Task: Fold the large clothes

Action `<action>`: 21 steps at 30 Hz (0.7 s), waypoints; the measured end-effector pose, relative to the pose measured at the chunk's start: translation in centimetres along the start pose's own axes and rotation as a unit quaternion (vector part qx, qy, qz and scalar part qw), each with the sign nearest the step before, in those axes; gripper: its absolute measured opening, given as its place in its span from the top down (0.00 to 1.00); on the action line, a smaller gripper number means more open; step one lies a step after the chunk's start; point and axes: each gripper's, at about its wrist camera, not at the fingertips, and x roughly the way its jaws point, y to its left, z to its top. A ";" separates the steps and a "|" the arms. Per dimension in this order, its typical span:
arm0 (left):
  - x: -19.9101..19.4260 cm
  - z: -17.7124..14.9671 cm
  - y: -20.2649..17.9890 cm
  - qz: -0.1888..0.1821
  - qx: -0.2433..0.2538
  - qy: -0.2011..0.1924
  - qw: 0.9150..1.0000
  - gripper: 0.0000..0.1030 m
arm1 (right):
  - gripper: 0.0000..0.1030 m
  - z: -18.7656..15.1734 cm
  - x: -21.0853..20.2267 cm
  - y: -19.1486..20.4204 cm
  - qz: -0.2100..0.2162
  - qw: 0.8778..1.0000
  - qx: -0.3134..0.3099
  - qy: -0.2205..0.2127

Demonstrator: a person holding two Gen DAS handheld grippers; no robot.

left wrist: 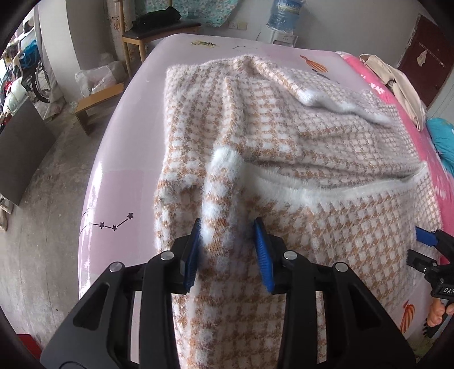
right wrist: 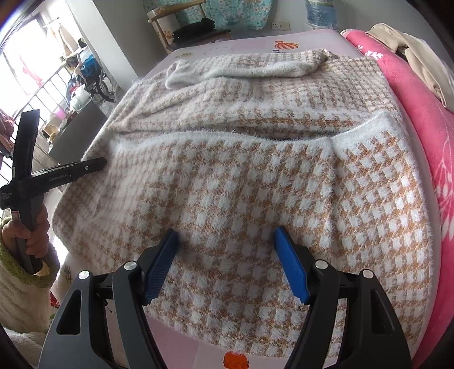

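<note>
A fluffy white-and-tan checked sweater (left wrist: 326,136) lies spread over the pink table cover (left wrist: 122,176); its body fills the right wrist view (right wrist: 241,184). One sleeve with a white cuff (left wrist: 224,156) runs back between the blue pads of my left gripper (left wrist: 227,227), which is shut on that sleeve. The other sleeve (right wrist: 255,68) lies folded across the far part of the sweater. My right gripper (right wrist: 225,235) hovers open over the near hem, with only flat fabric below it. It also shows at the edge of the left wrist view (left wrist: 425,241).
A pink blanket (right wrist: 425,119) with a beige garment (right wrist: 420,56) borders the sweater on the right. A chair holding dark clothes (left wrist: 159,20), a low wooden stool (left wrist: 96,99) and a water dispenser (left wrist: 283,20) stand beyond the table. A hand in a fuzzy sleeve (right wrist: 34,235) holds the left tool.
</note>
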 end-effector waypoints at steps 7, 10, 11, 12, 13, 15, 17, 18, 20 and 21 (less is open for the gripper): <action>0.1 0.1 -0.6 0.019 0.008 -0.003 1.000 0.66 | 0.32 0.0 0.0 0.1 0.002 1.000 0.001 0.002; 0.1 0.0 -0.5 0.019 0.009 -0.002 1.000 0.66 | 0.31 0.0 0.0 0.1 0.002 1.000 0.000 0.001; 0.1 0.0 -0.6 0.019 0.009 -0.003 1.000 0.66 | 0.31 0.0 0.0 0.1 0.002 1.000 0.001 0.001; 0.1 0.0 -0.6 0.019 0.009 -0.003 1.000 0.66 | 0.31 0.0 0.0 0.1 0.002 1.000 0.001 0.001; 0.1 0.1 -0.7 0.020 0.009 -0.003 1.000 0.66 | 0.31 0.0 0.0 0.1 0.002 1.000 0.000 0.001; 0.1 0.0 -0.6 0.020 0.008 -0.003 1.000 0.66 | 0.31 0.0 0.0 0.1 0.002 1.000 0.001 0.002; 0.1 0.0 -0.6 0.019 0.009 -0.003 1.000 0.66 | 0.31 0.0 0.0 0.1 0.001 1.000 0.001 0.001; 0.1 0.0 -0.6 0.019 0.009 -0.003 1.000 0.66 | 0.31 0.0 0.0 0.1 0.001 1.000 0.000 0.001; 0.1 0.1 -0.6 0.019 0.009 -0.003 1.000 0.66 | 0.31 0.1 0.0 0.1 0.001 1.000 0.000 0.002; 0.1 0.1 -0.6 0.020 0.009 -0.003 1.000 0.66 | 0.31 0.1 0.0 0.1 0.001 1.000 0.000 0.002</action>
